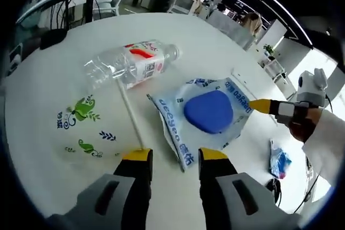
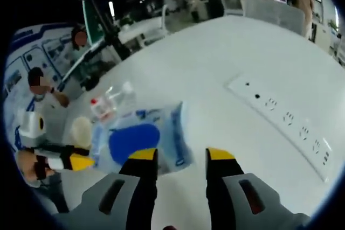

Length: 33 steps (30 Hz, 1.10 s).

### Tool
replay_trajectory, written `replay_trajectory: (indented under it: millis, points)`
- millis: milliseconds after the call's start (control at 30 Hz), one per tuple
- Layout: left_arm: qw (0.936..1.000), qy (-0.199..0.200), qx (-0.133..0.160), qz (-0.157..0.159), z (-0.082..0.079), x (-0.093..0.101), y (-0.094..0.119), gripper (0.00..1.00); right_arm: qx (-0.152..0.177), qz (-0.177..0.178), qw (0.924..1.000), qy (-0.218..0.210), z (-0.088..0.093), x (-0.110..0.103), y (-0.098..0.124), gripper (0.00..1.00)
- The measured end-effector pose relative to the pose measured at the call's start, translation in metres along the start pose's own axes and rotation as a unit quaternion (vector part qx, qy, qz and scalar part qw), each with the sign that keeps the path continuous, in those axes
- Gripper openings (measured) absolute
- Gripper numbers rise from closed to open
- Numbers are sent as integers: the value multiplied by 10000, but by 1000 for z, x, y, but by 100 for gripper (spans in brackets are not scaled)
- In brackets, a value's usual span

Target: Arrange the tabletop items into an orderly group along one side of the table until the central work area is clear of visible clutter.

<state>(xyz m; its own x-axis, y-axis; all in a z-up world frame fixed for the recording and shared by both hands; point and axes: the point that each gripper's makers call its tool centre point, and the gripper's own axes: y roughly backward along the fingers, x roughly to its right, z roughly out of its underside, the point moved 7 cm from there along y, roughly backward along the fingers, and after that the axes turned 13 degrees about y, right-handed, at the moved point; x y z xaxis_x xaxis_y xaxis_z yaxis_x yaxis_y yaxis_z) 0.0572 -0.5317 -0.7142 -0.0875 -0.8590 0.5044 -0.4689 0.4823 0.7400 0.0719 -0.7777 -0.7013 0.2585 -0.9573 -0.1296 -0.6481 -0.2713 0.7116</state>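
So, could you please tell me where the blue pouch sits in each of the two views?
Left gripper view: the pouch lies right of centre, just beyond the left gripper, with the right gripper at its right edge.
Right gripper view: the pouch lies lower left of centre, just beyond the right gripper.
Shared landmark: the clear bottle, lying beside the pouch.

We see a smooth, matt white table (image 1: 226,52). The water bottle (image 1: 132,63) is clear, glossy plastic with a paper-like label. The blue-printed packet (image 1: 186,133) looks like crinkled, shiny plastic film; the hand-held gripper (image 1: 175,157) jaws seem matt plastic.
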Motion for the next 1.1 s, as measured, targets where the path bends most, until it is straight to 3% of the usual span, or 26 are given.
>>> replay_trajectory:
  millis: [100,267,367,433,567,733,900,1000,1100]
  points:
    - [9999,-24,-106,110,1,2,-4,22,5,-46,10000,-2,3,-1,-3,25]
    - [9999,-51,-108,113,3,3,-8,5,-61,94,9999,-8,10,1,-2,2]
    - [9999,2,-80,109,0,4,-6,2,-77,3,10000,-13,15,-1,1,0]
    - [9994,-317,-9,126,-4,6,-5,0,-52,2,10000,72,17,-5,5,0]
    - [9984,-478,132,257,-11,12,0,0,77,125,9999,6,23,-9,17,0]
    - [9958,-761,256,431,-20,23,10,0,453,367,9961,-666,33,-17,40,0]
    - [9929,-935,392,617,-27,36,24,0,741,558,9928,-757,40,-31,69,0]
    - [9903,-1069,412,786,-30,43,32,0,1118,676,9857,-1062,39,-38,88,0]
    - [9894,-1038,372,942,-28,45,39,0,1277,749,9828,-1104,44,-50,111,0]
